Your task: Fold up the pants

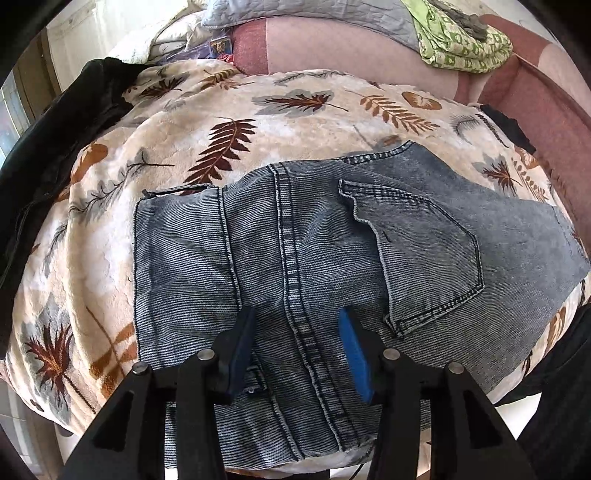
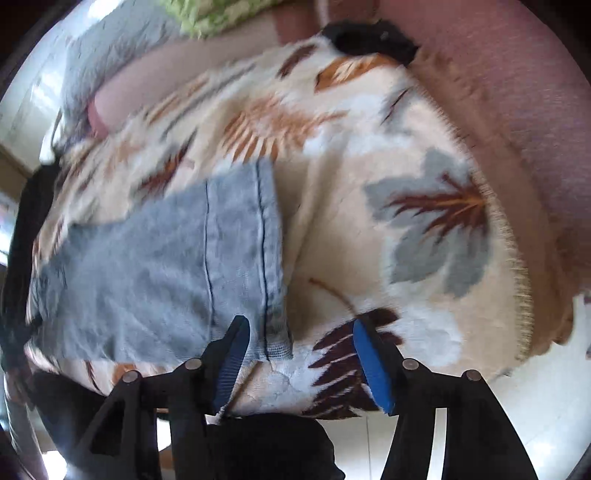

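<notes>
Grey-blue denim pants (image 1: 332,251) lie flat on a leaf-patterned blanket (image 1: 229,103), seat side up with a back pocket (image 1: 424,254) showing. My left gripper (image 1: 297,325) is open and empty, hovering over the seat seam near the front edge. In the right wrist view the pant leg's hem end (image 2: 207,266) lies on the blanket (image 2: 369,184). My right gripper (image 2: 301,332) is open and empty just over the hem's near corner; its left finger (image 2: 234,350) overlaps the hem edge. This view is blurred.
A black garment (image 1: 55,147) lies along the blanket's left edge. A green patterned cloth (image 1: 461,40) and a grey quilt (image 1: 314,18) sit on the pink sofa (image 1: 535,103) behind. A black item (image 2: 369,38) lies at the blanket's far right corner.
</notes>
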`<state>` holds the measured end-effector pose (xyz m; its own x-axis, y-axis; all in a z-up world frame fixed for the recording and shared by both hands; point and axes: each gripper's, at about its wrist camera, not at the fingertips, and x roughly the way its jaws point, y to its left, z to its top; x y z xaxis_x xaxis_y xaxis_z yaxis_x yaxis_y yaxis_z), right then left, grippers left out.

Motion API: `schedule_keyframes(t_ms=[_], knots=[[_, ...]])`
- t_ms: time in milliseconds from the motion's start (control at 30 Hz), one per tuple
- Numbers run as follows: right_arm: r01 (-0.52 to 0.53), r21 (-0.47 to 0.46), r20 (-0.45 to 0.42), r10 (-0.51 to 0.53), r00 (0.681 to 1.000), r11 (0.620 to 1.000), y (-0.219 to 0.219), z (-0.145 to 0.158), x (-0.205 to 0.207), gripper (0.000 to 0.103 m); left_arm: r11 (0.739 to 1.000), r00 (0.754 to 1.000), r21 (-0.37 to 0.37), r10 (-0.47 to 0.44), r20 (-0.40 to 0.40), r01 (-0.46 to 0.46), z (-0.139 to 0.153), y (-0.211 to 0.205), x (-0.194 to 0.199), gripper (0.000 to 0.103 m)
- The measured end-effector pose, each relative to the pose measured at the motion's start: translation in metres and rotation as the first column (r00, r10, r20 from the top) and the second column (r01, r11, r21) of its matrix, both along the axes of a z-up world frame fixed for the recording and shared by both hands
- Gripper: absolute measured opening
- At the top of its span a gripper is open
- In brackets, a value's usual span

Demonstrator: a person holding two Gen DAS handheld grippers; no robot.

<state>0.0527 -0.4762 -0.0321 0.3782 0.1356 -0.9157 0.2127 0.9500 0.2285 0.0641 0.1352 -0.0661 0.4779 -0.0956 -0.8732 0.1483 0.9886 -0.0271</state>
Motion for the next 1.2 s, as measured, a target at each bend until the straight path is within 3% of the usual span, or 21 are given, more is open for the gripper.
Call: schedule_keyframes(t_ms=[67, 167, 267, 300, 367, 400, 467, 567, 667, 733, 800, 867, 900, 967, 1067, 1200], knots=[[0.006, 0.056, 0.062, -0.010, 0.998, 0.998, 0.005, 0.018, 0.000, 0.062, 1.000, 1.000, 0.003, 0.001, -0.003, -0.001, -0.001, -0.001, 0.001, 0.049], [-0.058, 0.215, 0.134, 0.029, 0.991, 0.975, 0.021, 0.032, 0.011, 0.066, 1.000, 1.000, -0.002, 0.010, -0.002, -0.010, -0.001, -0.001, -0.001, 0.049], [-0.098, 0.355, 0.141, 0.051, 0.989, 0.930, 0.034, 0.011, 0.026, 0.070, 1.000, 1.000, 0.010, 0.012, 0.004, -0.012, 0.000, -0.003, -0.002, 0.049], [-0.087, 0.357, 0.103, 0.053, 0.993, 0.930, 0.035, -0.006, 0.031, 0.073, 1.000, 1.000, 0.007, 0.015, 0.002, -0.015, -0.001, -0.002, -0.002, 0.049], [-0.003, 0.323, -0.089, 0.034, 0.995, 0.946, 0.029, -0.058, 0.043, 0.069, 1.000, 1.000, 0.000, 0.027, -0.001, -0.027, 0.003, -0.002, -0.001, 0.049], [0.025, 0.333, -0.074, 0.000, 0.997, 0.942, 0.025, -0.060, 0.042, 0.064, 0.999, 0.999, 0.002, 0.033, 0.009, -0.033, 0.009, -0.003, -0.002, 0.049], [0.030, 0.334, -0.047, -0.015, 0.999, 0.942, 0.024, -0.033, 0.041, 0.064, 0.999, 0.996, 0.018, 0.027, 0.084, -0.029, 0.031, -0.010, -0.010, 0.050], [-0.038, 0.225, 0.017, 0.035, 0.999, 0.974, 0.041, 0.005, 0.053, 0.070, 1.000, 0.984, -0.009, 0.011, 0.180, -0.010, 0.056, -0.018, -0.017, 0.050], [-0.156, 0.256, 0.064, 0.144, 0.987, 0.954, 0.078, 0.016, 0.078, 0.070, 0.999, 0.986, -0.033, 0.022, 0.163, -0.017, 0.046, -0.020, -0.010, 0.050], [-0.205, 0.268, 0.082, 0.190, 0.978, 0.941, 0.099, 0.007, 0.098, 0.070, 0.998, 0.995, 0.023, 0.060, 0.086, -0.062, 0.018, -0.017, 0.002, 0.050], [-0.207, 0.279, 0.050, 0.201, 0.978, 0.938, 0.110, -0.021, 0.123, 0.070, 0.994, 0.995, 0.032, 0.100, 0.022, -0.101, -0.008, -0.007, 0.010, 0.053], [-0.122, 0.174, -0.085, 0.138, 0.987, 0.977, 0.102, -0.063, 0.138, 0.069, 0.994, 0.992, -0.008, 0.113, 0.063, -0.112, -0.010, 0.001, 0.006, 0.054], [-0.073, 0.206, -0.089, 0.092, 0.992, 0.976, 0.096, -0.071, 0.139, 0.068, 0.993, 0.991, -0.010, 0.117, 0.061, -0.117, -0.008, 0.002, 0.006, 0.054], [-0.062, 0.218, -0.045, 0.073, 0.996, 0.974, 0.097, -0.051, 0.136, 0.072, 0.991, 0.990, 0.010, 0.129, 0.056, -0.130, -0.003, 0.003, 0.006, 0.054], [-0.109, 0.135, -0.010, 0.111, 0.994, 0.985, 0.112, -0.021, 0.129, 0.072, 0.987, 0.984, 0.027, 0.156, 0.088, -0.159, 0.011, 0.003, 0.000, 0.053], [-0.254, 0.154, 0.067, 0.247, 0.967, 0.955, 0.163, 0.005, 0.139, 0.072, 0.988, 0.974, -0.021, 0.155, 0.164, -0.153, 0.031, -0.003, -0.013, 0.054]])
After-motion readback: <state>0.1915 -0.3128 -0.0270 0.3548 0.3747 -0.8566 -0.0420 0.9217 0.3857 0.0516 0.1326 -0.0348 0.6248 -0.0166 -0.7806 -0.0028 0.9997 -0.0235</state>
